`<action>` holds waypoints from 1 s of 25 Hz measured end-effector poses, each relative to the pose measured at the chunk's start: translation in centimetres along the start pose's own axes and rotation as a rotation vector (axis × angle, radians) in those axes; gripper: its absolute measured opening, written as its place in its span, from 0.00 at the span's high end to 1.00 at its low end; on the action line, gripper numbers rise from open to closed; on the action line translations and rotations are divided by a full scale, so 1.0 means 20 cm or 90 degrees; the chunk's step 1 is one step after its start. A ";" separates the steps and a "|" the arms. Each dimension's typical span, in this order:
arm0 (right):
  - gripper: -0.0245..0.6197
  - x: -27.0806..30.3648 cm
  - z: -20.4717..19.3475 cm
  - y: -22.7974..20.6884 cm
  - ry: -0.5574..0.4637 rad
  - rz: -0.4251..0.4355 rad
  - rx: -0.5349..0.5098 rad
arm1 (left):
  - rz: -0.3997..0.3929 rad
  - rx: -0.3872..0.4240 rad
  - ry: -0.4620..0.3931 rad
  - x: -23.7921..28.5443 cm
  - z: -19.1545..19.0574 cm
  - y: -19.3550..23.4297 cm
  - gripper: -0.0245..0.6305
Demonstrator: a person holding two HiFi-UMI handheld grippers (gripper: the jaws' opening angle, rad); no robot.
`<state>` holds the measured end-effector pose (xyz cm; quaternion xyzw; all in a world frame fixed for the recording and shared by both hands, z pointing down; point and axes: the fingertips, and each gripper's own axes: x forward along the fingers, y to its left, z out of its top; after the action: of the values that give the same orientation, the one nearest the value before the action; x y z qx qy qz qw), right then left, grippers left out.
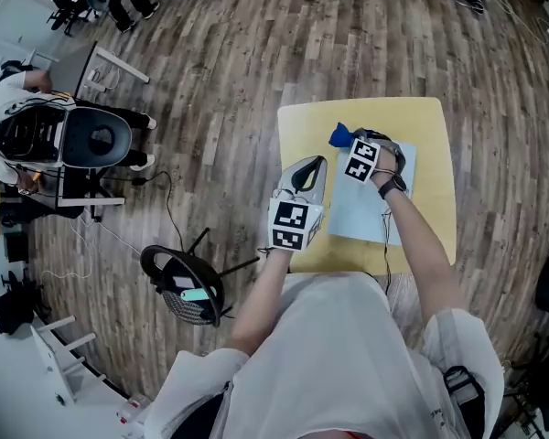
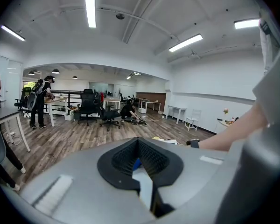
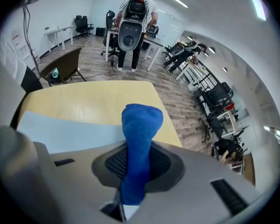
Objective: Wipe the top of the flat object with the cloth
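Observation:
A pale blue flat sheet lies on the right half of a small yellow table. My right gripper hovers over the sheet's far left corner, shut on a bright blue cloth. In the right gripper view the cloth sticks up out of my right gripper, with the sheet and the table beyond it. My left gripper is over the table's left part, beside the sheet. Seen in its own view, the left gripper has its jaws closed with nothing between them.
The table stands on a wood floor. A black office chair is to its near left. A person wearing a grey rig stands by desks farther left, and shows in the right gripper view as a person past the table's far edge.

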<state>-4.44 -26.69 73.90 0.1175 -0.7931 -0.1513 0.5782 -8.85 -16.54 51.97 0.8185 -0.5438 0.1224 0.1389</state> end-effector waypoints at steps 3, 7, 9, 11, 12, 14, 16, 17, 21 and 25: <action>0.86 -0.06 -0.16 -0.05 0.022 -0.006 0.028 | -0.021 -0.002 0.006 0.08 0.05 -0.03 0.96; 0.86 -0.14 -0.49 -0.02 0.073 -0.033 0.078 | -0.048 0.003 0.007 0.11 0.02 -0.13 0.96; 0.86 -0.20 -0.69 -0.05 0.107 -0.049 0.108 | -0.065 0.003 0.013 0.16 0.04 -0.16 0.96; 0.86 -0.26 -0.88 -0.07 0.139 -0.059 0.143 | -0.077 0.005 0.018 0.20 0.05 -0.20 0.96; 0.86 -0.28 -0.96 -0.07 0.153 -0.064 0.158 | -0.082 0.006 0.020 0.21 0.05 -0.21 0.96; 0.86 -0.33 -1.10 -0.06 0.175 -0.068 0.183 | -0.088 0.007 0.020 0.21 0.05 -0.23 0.96; 0.86 -0.36 -1.18 -0.05 0.188 -0.069 0.201 | -0.091 0.009 0.019 0.21 0.06 -0.25 0.96; 0.86 -0.37 -1.21 -0.04 0.191 -0.070 0.206 | -0.092 0.009 0.019 0.21 0.06 -0.25 0.96; 0.86 -0.39 -1.14 -0.04 0.170 -0.080 0.207 | -0.082 0.010 0.016 0.18 0.06 -0.24 0.96; 0.86 -0.38 -0.80 -0.08 0.089 -0.080 0.180 | -0.058 0.006 0.011 0.14 0.07 -0.17 0.96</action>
<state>13.08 -27.07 71.14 0.2571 -0.7553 -0.0657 0.5992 -4.62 -18.16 51.40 0.8418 -0.5045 0.1257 0.1453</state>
